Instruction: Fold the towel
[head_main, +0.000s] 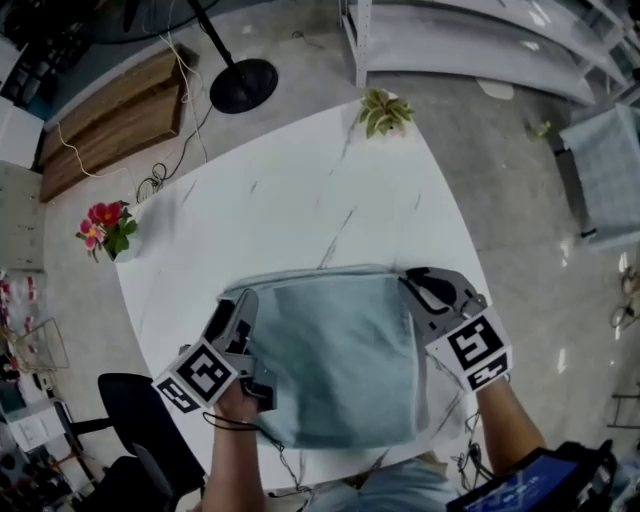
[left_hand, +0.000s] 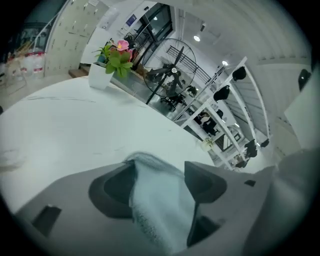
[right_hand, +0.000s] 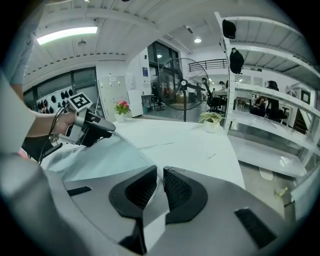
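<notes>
The white marble desk (head_main: 300, 200) carries a pale blue towel (head_main: 340, 350), folded over and lying flat at its near edge. The left gripper (head_main: 240, 305) sits at the towel's far left corner, its fingers (left_hand: 112, 187) spread wide with the cloth lying loose between them. The right gripper (head_main: 420, 285) is at the far right corner, its fingers (right_hand: 177, 192) pinching the towel's edge. A pink flower pot (head_main: 105, 228) and a small green plant (head_main: 385, 112) stand on the desk's far edges.

towel (head_main: 340, 360): soft nubby cloth, matt | table (head_main: 300, 200): smooth, glossy marble-look
</notes>
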